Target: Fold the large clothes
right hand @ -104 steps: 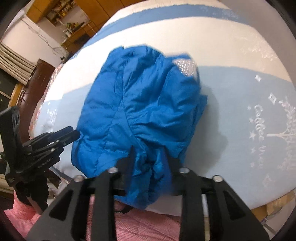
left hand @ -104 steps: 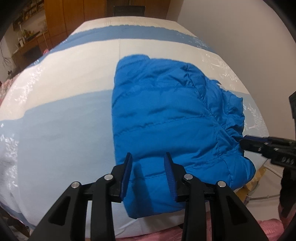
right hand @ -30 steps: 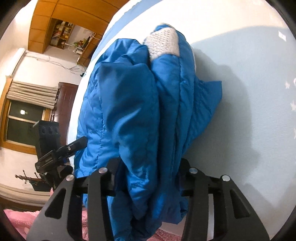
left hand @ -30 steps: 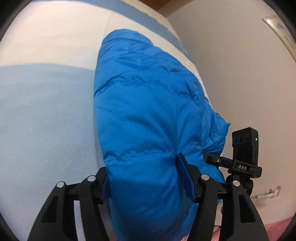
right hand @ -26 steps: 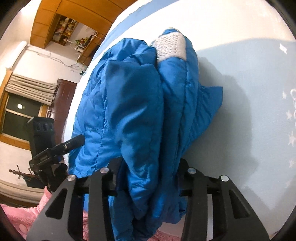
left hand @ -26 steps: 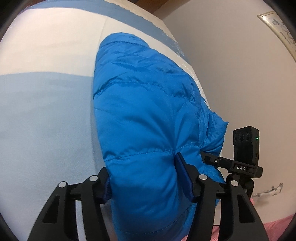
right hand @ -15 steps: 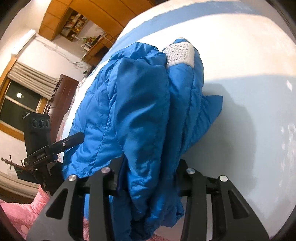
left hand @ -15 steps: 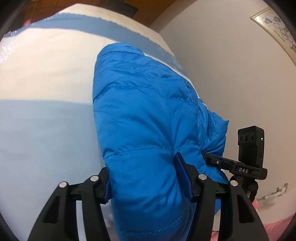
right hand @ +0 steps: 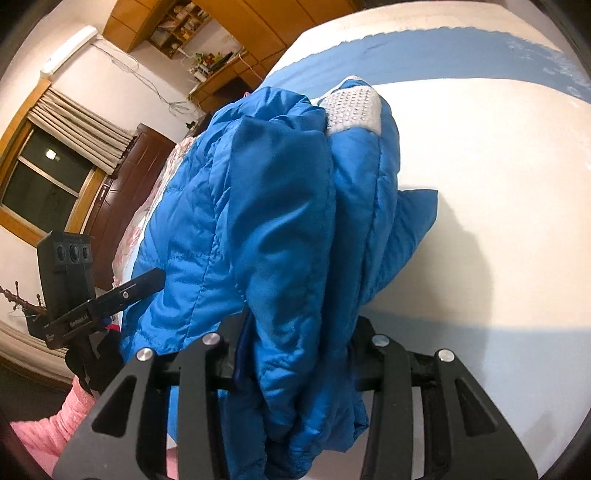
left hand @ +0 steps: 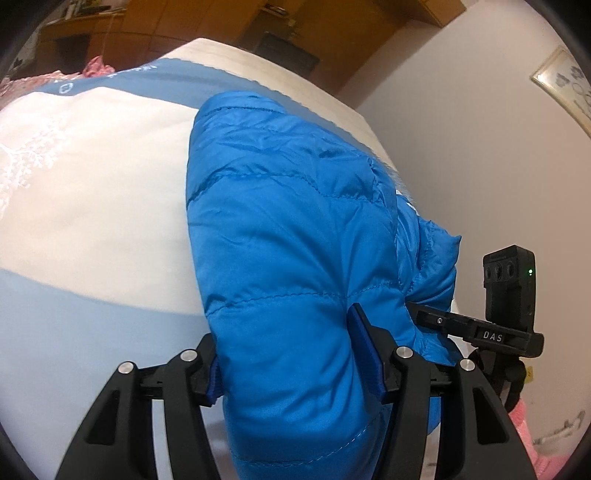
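Note:
A bright blue quilted puffer jacket [left hand: 280, 236] lies bunched on the bed, its near edge lifted. My left gripper [left hand: 288, 354] is shut on a thick fold of its near left edge. My right gripper [right hand: 295, 350] is shut on the bunched near right edge of the jacket [right hand: 266, 206]. A grey dotted patch [right hand: 352, 107] shows at the jacket's far end. Each gripper shows in the other's view: the right gripper [left hand: 476, 328] at the jacket's right side, the left gripper [right hand: 99, 299] at its left side.
The bed cover [left hand: 92, 192] has cream and light blue bands. A wall [left hand: 480, 140] runs along the bed's right side. Wooden cabinets [right hand: 236, 33], a dark door and a curtained window [right hand: 44, 177] stand to the left. A pink sleeve [right hand: 48, 424] shows at lower left.
Both grippers closed on the jacket's near edge about 3.5 s ago and lifted it. Over the last second they have raised and tipped back, so more of the far bed and room shows.

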The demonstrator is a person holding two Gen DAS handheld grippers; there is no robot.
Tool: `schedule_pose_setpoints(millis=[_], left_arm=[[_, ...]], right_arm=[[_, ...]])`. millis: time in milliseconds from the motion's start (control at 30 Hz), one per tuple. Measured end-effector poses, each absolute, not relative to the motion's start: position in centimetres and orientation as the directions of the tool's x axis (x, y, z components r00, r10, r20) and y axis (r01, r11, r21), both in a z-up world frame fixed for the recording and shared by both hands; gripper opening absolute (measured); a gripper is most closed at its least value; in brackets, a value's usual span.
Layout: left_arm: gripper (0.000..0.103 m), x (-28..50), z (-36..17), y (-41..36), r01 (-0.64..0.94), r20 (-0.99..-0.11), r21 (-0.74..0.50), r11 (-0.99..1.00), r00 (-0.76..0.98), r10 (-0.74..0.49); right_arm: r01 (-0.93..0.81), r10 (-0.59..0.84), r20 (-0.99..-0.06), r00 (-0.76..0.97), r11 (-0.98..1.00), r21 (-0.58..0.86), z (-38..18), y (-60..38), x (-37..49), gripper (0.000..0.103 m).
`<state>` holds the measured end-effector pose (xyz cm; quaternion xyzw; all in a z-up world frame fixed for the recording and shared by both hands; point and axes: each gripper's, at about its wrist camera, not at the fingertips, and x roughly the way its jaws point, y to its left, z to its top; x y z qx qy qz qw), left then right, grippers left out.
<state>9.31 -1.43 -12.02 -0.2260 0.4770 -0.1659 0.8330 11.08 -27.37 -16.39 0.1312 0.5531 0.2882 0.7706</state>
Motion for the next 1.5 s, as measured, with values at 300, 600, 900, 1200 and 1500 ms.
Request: schedule_pose_setpoints(millis=[300, 600, 900, 1200, 1500], left_arm=[[0.062, 11.7, -16.7, -1.8, 0.022, -0.821, -0.423, 0.906, 0.413, -0.394], [0.064, 13.9, -16.6, -4.0, -0.014, -0.843, -0.381, 0.924, 0.416, -0.341], [0.068, 10.3, -13.7, -2.2, -0.099, -0.856, -0.364, 0.926, 0.426, -0.292], [0.069, 6.3, -12.8, -2.6, -0.076, -0.86, -0.282, 0.956, 0.461, -0.217], [0.07, 6.1, -13.7, -2.6, -0.052, -0.876, -0.231, 0.972, 0.445, -0.185]], right_arm=[[-0.206, 0.508, -0.845, 0.165, 0.856, 0.474, -20.5, -26.8, 12.4, 0.042], [-0.147, 0.498, -0.847, 0.188, 0.866, 0.477, -20.8, -27.5, 11.8, 0.048], [-0.189, 0.402, -0.875, 0.269, 0.913, 0.361, -15.8, -27.8, 7.3, 0.064], [-0.217, 0.379, -0.886, 0.267, 0.92, 0.328, -15.1, -28.2, 2.4, 0.065], [-0.146, 0.356, -0.901, 0.248, 0.933, 0.329, -16.8, -27.7, 3.3, 0.065]])
